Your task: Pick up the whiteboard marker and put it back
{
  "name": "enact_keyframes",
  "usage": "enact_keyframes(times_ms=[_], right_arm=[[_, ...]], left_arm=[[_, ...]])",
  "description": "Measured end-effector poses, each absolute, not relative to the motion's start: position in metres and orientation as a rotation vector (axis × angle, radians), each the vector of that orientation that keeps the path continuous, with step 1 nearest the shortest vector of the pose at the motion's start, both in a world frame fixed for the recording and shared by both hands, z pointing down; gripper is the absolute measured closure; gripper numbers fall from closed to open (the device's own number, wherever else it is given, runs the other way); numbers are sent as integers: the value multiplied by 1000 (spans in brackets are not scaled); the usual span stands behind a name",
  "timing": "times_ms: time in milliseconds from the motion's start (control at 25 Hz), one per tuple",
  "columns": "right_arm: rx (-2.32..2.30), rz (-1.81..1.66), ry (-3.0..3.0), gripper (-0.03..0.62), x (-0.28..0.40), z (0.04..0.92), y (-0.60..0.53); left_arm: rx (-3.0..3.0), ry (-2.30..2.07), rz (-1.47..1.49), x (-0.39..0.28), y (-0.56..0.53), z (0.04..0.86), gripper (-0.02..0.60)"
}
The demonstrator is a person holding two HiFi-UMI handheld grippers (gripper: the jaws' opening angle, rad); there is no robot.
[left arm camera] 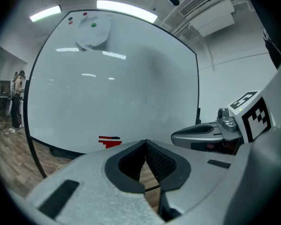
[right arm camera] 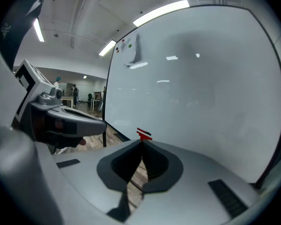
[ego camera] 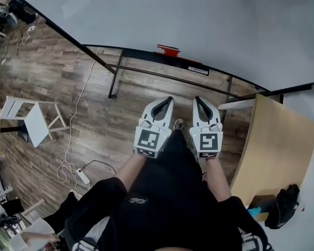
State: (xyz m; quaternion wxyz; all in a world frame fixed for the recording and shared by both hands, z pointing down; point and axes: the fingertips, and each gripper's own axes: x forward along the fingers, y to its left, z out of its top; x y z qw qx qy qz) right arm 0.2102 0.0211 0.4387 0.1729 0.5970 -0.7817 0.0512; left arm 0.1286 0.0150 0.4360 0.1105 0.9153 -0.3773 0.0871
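The whiteboard marker [ego camera: 167, 50] looks like the red thing on the ledge [ego camera: 146, 57] of the whiteboard [ego camera: 199, 14], well apart from both tools. The left tool [ego camera: 169, 99] and right tool [ego camera: 197, 99] are shut tight and hold nothing. Get close first, then open one tool around the marker's middle.

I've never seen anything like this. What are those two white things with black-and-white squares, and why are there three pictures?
No robot here: a person holds a hand tool in each hand, the left gripper and right gripper. One picture comes from a camera on the person's head, looking down; the other two from cameras riding on each tool. Both sets of jaws are closed and hold nothing. Ahead stands a whiteboard; a red object, probably the marker, lies on its ledge.
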Motion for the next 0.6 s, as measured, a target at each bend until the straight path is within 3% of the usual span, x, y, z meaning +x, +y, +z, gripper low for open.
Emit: enact_keyframes(times_ms=[600], right_arm=[[1212, 22, -2057, 591, 257, 525, -64]], left_arm=[[2424, -1247, 437, 137, -24, 513, 575]])
